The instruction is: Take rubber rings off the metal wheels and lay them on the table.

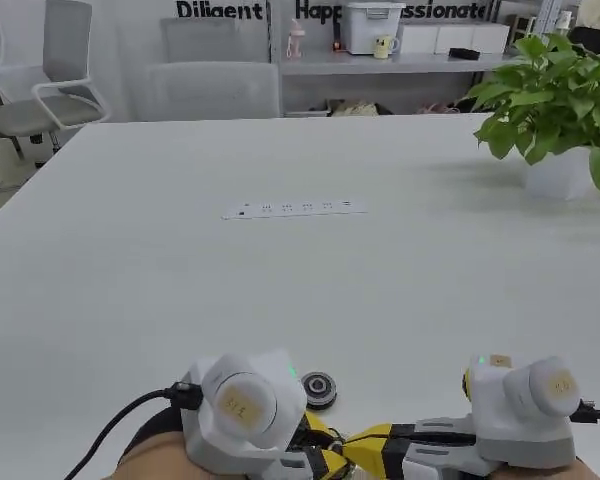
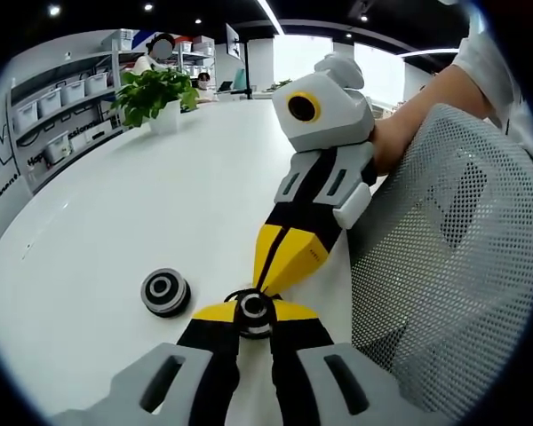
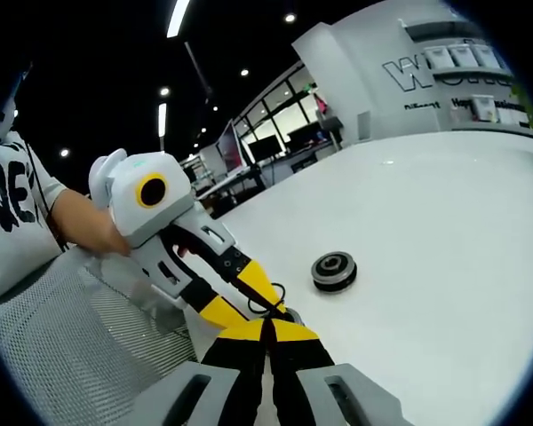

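The left gripper (image 2: 252,317) has its fingers clamped on a metal wheel (image 2: 254,306), whose round face is turned toward that camera. The right gripper (image 3: 271,323), fingers pressed together, meets its rim at 1 o'clock. A second wheel (image 2: 166,292) lies flat on the table (image 2: 160,195), axle up, at 9 o'clock.

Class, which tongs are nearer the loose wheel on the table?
Left. The left tongs, gripping another wheel, sit just beside the loose wheel; the right tongs lie farther right.

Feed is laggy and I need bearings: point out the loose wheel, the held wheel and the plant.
Loose wheel (image 2: 165,291), left gripper view, top face.
Held wheel (image 2: 253,311), left gripper view, its hub.
Plant (image 1: 550,100), head view, leaves.
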Demonstrator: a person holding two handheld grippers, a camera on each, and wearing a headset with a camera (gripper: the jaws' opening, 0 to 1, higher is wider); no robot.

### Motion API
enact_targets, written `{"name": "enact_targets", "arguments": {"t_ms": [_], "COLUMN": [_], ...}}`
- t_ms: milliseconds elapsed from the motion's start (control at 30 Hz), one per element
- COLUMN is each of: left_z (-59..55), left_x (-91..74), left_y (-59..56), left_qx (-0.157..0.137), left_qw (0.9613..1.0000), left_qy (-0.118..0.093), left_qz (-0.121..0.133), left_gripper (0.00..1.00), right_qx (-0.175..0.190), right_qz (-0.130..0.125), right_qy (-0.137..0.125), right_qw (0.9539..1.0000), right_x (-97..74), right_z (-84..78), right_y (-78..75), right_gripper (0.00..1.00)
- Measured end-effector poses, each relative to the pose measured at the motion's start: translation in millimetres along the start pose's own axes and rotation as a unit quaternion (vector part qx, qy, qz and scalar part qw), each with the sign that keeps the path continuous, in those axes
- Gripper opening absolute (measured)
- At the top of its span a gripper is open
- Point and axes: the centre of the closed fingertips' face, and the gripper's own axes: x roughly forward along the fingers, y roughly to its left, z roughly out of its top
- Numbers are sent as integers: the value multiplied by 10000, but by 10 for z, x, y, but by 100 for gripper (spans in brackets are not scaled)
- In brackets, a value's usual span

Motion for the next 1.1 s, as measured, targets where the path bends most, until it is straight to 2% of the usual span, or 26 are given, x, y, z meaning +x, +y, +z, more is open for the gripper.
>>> {"name": "enact_targets", "arguments": {"t_ms": [300,400,500,1100], "left_z": [5,16,24,133], "left_x": [-4,-11,-16,-129], "left_y": [2,-5,-14,-48], "left_qx": [22,-33,-21,-130], "left_qw": [10000,10000,10000,9996], "left_qy": [53,46,43,-145], "left_qz": [-34,-74,-85,-187], "left_gripper": [9,13,13,17], "right_qx": [17,51,56,25], "right_qz": [-17,-22,-42,-77], "right_qy": [-48,-98,-106,-119], "right_qw": [10000,9999,9999,9999], "right_x": [-20,-30,-36,-61], "right_z": [24,41,37,63], "right_y": [-19,-26,-39,-30], "right_gripper": [0,0,0,0]}}
